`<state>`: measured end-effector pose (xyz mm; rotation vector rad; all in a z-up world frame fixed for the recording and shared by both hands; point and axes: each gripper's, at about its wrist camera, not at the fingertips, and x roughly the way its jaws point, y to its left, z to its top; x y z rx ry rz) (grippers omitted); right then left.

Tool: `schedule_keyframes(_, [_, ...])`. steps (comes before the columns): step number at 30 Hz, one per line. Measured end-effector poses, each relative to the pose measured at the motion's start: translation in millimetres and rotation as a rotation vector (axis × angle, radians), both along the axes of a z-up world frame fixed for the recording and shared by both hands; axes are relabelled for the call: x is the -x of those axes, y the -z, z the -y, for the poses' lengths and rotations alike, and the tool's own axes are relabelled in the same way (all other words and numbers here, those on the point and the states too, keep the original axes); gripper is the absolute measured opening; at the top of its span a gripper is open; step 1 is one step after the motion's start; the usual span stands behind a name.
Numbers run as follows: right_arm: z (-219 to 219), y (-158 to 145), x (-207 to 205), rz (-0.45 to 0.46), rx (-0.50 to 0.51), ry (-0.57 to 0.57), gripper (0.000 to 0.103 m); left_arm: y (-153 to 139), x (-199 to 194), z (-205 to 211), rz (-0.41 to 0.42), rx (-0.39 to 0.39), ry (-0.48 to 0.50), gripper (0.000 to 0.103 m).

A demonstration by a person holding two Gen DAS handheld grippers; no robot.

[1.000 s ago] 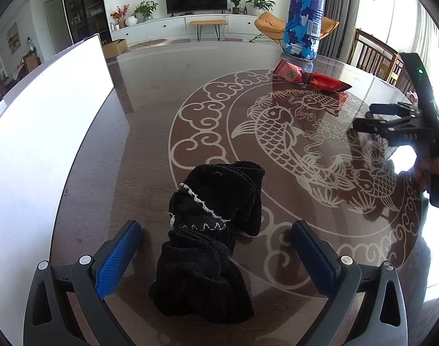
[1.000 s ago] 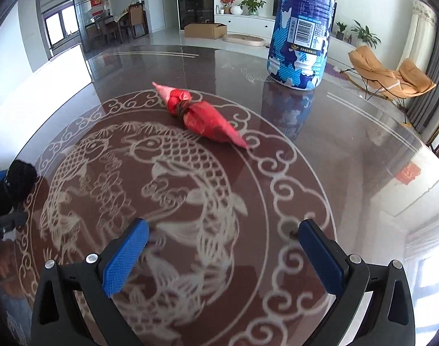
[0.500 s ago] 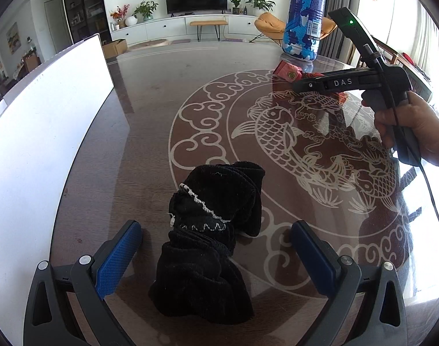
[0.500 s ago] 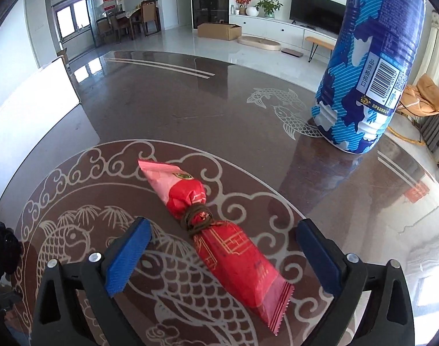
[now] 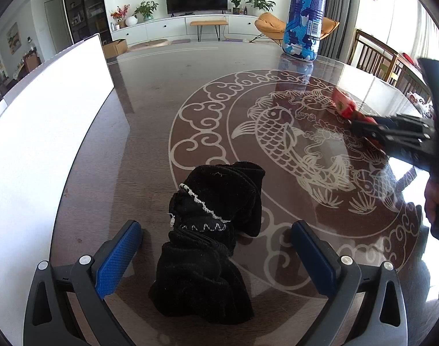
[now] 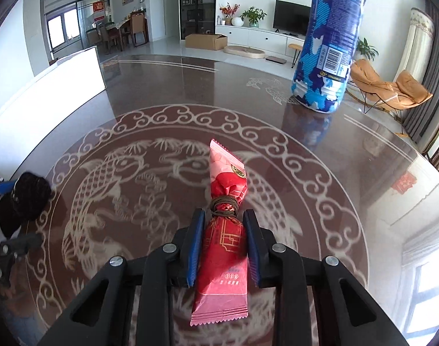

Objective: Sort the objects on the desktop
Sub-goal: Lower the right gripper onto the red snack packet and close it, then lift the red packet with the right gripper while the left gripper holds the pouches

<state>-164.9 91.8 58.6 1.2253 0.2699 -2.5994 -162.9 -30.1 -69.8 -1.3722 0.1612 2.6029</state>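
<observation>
The right gripper (image 6: 223,225) has its jaws closing narrow around the red packet (image 6: 223,248), blue pads against the packet's sides just below its string tie. The packet lies on the worktop (image 6: 167,92), on the carp pattern, near the blue bottle (image 6: 329,49). The left gripper (image 5: 216,248) stands with jaws wide, the black cloth (image 5: 213,230) between them untouched, well apart from the bottle.
</observation>
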Motion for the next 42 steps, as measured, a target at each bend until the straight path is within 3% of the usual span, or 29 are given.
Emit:
schedule_keyframes(6, [-14,-2,-98,-0.001,0.01,0.055,0.028,0,0,0,0.0,0.0,0.0,0.103])
schedule_keyframes(11, [-15,-1,-136,-0.004,0.002,0.1,0.031,0,0,0,0.0,0.0,0.0,0.103])
schedule_keyframes(14, [-17,-2,-139,-0.012,-0.025,0.134,0.043,0,0,0,0.0,0.0,0.0,0.103])
schedule_keyframes(19, [-30,0,-134,0.013,0.0,0.195,0.074,0,0,-1,0.0,0.0,0.0,0.103])
schedule_keyframes(26, [-33,0,-132,0.021,0.008,0.21,0.079,0,1,-1,0.0,0.0,0.001,0.103])
schedule_keyframes(30, [-37,3,-127,0.053,0.046,0.214,0.093,0,1,-1,0.0,-0.001,0.001,0.103])
schedule_keyframes(42, [-33,7,-121,0.067,0.039,0.201,0.102,0,1,-1,-0.001,0.0,0.001,0.103])
